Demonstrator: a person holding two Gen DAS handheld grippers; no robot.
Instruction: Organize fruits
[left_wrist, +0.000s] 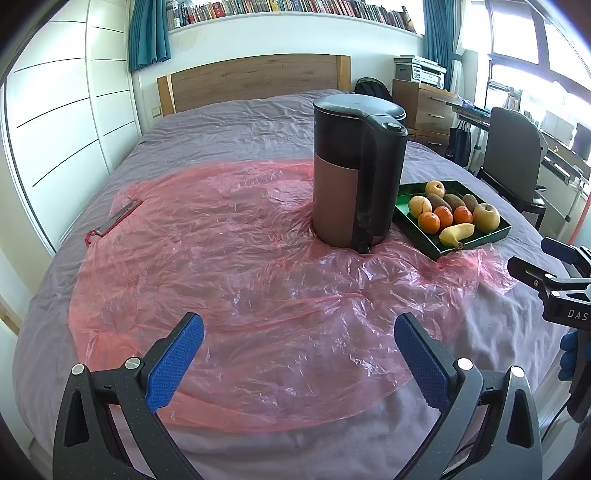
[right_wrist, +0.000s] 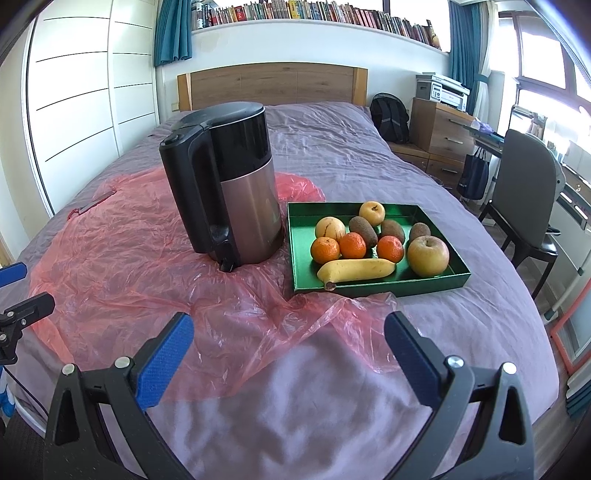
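Note:
A green tray (right_wrist: 369, 286) on the bed holds a banana (right_wrist: 356, 269), three tangerines (right_wrist: 352, 245), three kiwis (right_wrist: 364, 229), a large yellow apple (right_wrist: 428, 256) and two smaller pale fruits (right_wrist: 330, 227). The tray also shows in the left wrist view (left_wrist: 469, 243) at the right. My left gripper (left_wrist: 299, 332) is open and empty over the pink plastic sheet (left_wrist: 221, 277), well short of the tray. My right gripper (right_wrist: 288, 332) is open and empty, just in front of the tray. The right gripper also shows at the right edge of the left wrist view (left_wrist: 546, 266).
A black and metal electric kettle (right_wrist: 225, 192) stands on the pink sheet (right_wrist: 129, 258) just left of the tray. A phone (left_wrist: 120, 218) lies at the sheet's far left. The bed has a wooden headboard (right_wrist: 273, 85). A chair (right_wrist: 524, 192) and a desk stand to the right.

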